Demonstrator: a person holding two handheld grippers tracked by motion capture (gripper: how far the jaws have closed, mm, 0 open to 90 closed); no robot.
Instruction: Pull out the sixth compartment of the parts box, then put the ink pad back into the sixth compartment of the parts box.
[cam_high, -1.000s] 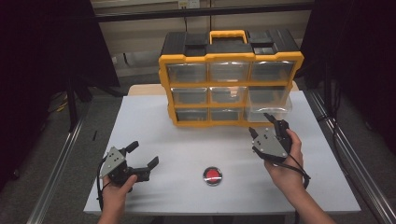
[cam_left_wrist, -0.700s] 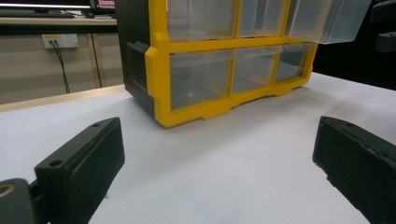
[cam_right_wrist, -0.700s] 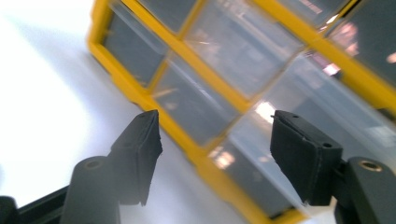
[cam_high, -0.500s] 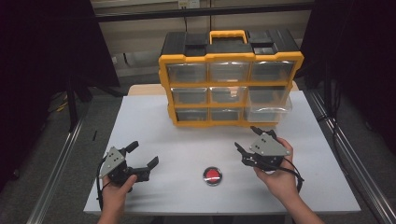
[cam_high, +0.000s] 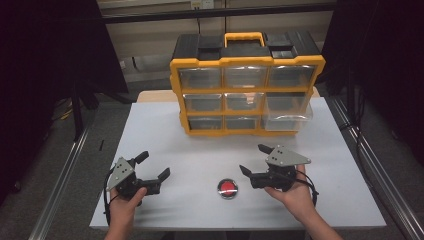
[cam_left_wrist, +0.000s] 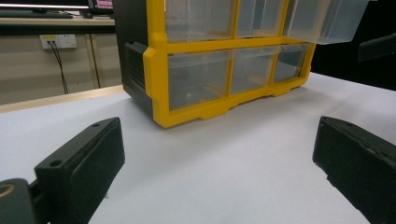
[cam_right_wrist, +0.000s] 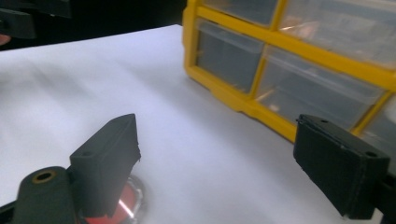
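No readable text, label, brand, number or sign anywhere in these views

White counter at centre, lit from above. Beyond its far edge, a beige wall with a dark rail across the top. On that wall, in the left gripper view, a white socket with cables hanging down. Left of counter, grey floor and a metal rail; black curtain behind. Right of counter, another metal rail and darkness.
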